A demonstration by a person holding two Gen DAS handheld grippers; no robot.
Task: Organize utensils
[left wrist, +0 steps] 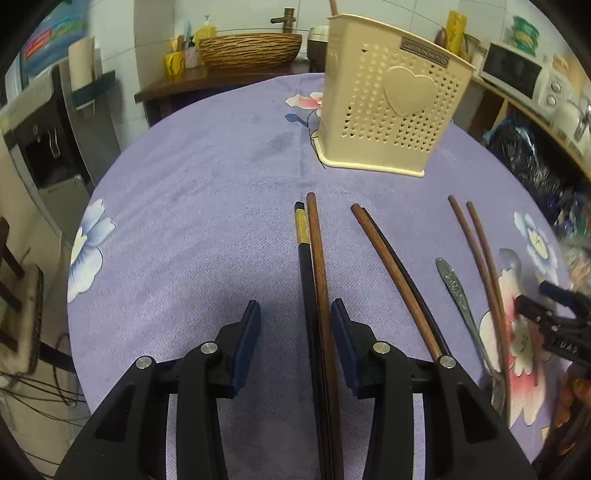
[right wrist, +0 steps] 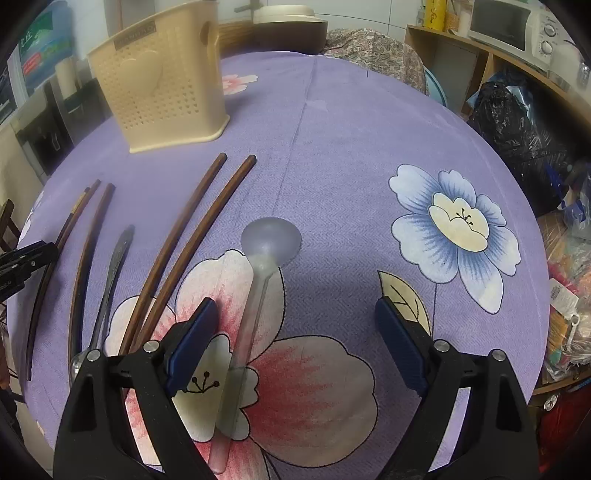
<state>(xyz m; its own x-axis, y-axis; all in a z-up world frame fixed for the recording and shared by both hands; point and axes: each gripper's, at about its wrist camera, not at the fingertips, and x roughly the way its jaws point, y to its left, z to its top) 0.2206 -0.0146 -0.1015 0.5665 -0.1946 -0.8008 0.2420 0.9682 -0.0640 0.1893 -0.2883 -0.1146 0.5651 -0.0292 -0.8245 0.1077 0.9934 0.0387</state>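
A black chopstick [left wrist: 306, 273] and a brown chopstick [left wrist: 318, 273] lie side by side on the purple cloth. They run between the fingers of my open left gripper [left wrist: 295, 310], close to its right finger. The cream perforated utensil holder [left wrist: 388, 103] stands upright beyond them. To the right lie a second chopstick pair [left wrist: 391, 269], a metal spoon [left wrist: 458, 295] and a third pair [left wrist: 484, 266]. My right gripper [right wrist: 295, 306] is wide open over a translucent plastic spoon [right wrist: 255, 295], whose handle passes near its left finger. The holder [right wrist: 162, 81] stands far left.
The round table's flowered cloth [right wrist: 351, 155] drops off at its edges. A wicker basket [left wrist: 251, 48] and bottles sit on a cabinet behind. Shelves with a microwave [right wrist: 502, 22] and black bags [right wrist: 517, 122] stand to the right. The left gripper [right wrist: 22, 262] shows at the left edge.
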